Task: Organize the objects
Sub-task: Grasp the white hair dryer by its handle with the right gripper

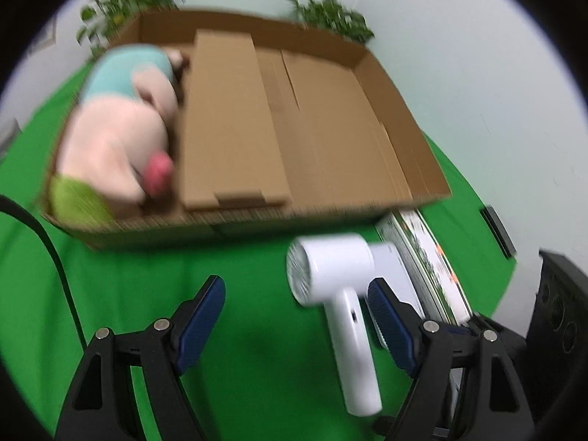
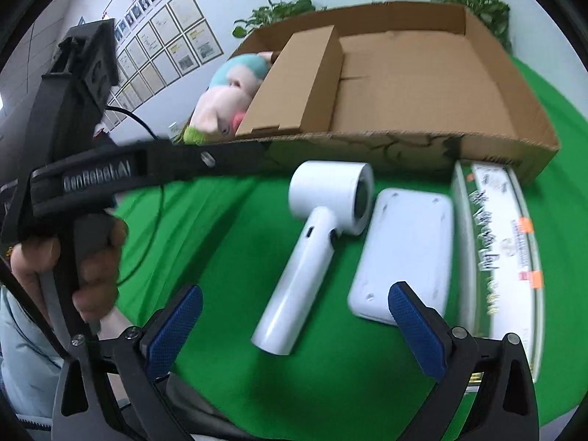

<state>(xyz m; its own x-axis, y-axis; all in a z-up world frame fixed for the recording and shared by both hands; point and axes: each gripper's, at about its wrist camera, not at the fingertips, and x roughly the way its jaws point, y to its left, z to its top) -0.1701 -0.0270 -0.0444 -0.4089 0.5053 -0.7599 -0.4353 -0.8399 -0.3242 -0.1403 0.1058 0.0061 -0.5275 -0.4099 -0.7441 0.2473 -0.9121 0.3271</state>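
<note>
A white hair dryer (image 1: pixel 330 268) (image 2: pixel 312 253) lies on the green cloth in front of a wide, shallow cardboard box (image 1: pixel 404 128) (image 2: pixel 514 84). My left gripper (image 1: pixel 296 290) is open above the cloth, its right finger beside the dryer's handle. My right gripper (image 2: pixel 296 292) is open, with the lower part of the handle showing between its fingers, untouched. A white flat device (image 2: pixel 404 253) and a long green-and-white printed box (image 2: pixel 503 250) lie right of the dryer. In the cardboard box sit a pink plush toy (image 1: pixel 117 128) (image 2: pixel 224 99) and a smaller cardboard box (image 1: pixel 235 117) (image 2: pixel 305 84).
A person's hand (image 2: pixel 92 257) holds the left gripper's black handle at the left of the right wrist view, with a black cable (image 1: pixel 55 257) trailing over the cloth. Potted plants (image 1: pixel 330 14) stand behind the box against a white wall. Framed papers (image 2: pixel 176 36) hang on the wall.
</note>
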